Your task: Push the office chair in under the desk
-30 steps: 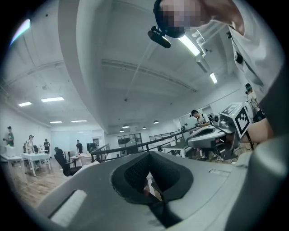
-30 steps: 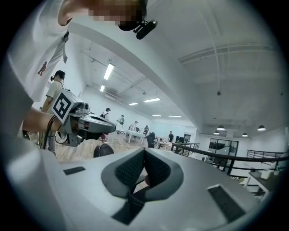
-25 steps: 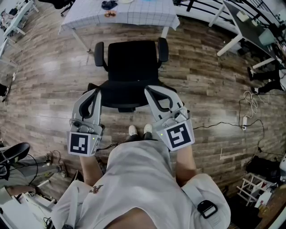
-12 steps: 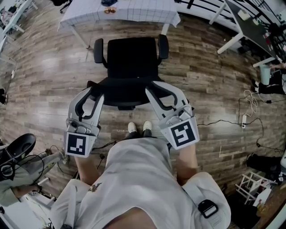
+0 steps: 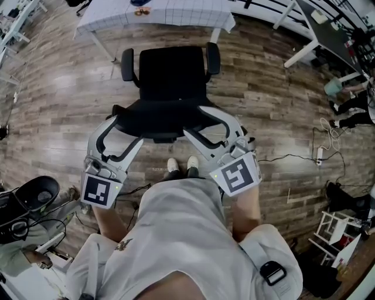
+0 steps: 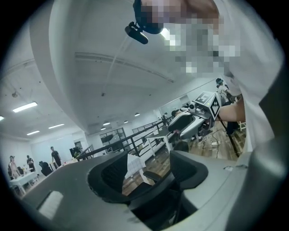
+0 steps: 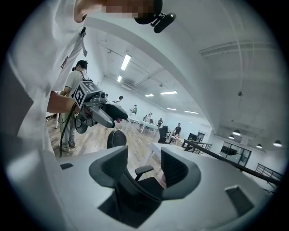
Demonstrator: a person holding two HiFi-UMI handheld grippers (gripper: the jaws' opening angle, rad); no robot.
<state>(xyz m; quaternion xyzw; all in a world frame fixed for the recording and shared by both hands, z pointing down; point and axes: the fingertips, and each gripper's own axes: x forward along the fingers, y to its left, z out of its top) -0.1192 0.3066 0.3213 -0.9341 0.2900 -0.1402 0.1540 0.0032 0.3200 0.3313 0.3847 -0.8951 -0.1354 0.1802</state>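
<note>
The black office chair [image 5: 170,76] faces the desk with a white checked cloth [image 5: 158,14], its seat short of the desk's edge. I stand behind the chair's backrest [image 5: 161,123]. My left gripper [image 5: 126,133] is at the backrest's left end and my right gripper [image 5: 196,122] at its right end. Both pairs of jaws have just been opening and stand apart, and the pads do not press on the backrest. In the left gripper view the left gripper [image 6: 149,168] frames an armrest [image 6: 151,174]. The right gripper [image 7: 145,164] shows the other armrest [image 7: 143,170] and the seat between its pads.
A white desk leg [image 5: 304,54] stands at the upper right. Cables and a power strip [image 5: 321,157] lie on the wood floor to the right. Another dark chair [image 5: 35,196] is at the lower left. My feet [image 5: 180,167] are just behind the chair. Several people stand far off.
Both grippers' jaws went from shut to wide apart at the backrest. The left gripper shifted a little down and left in the head view.
</note>
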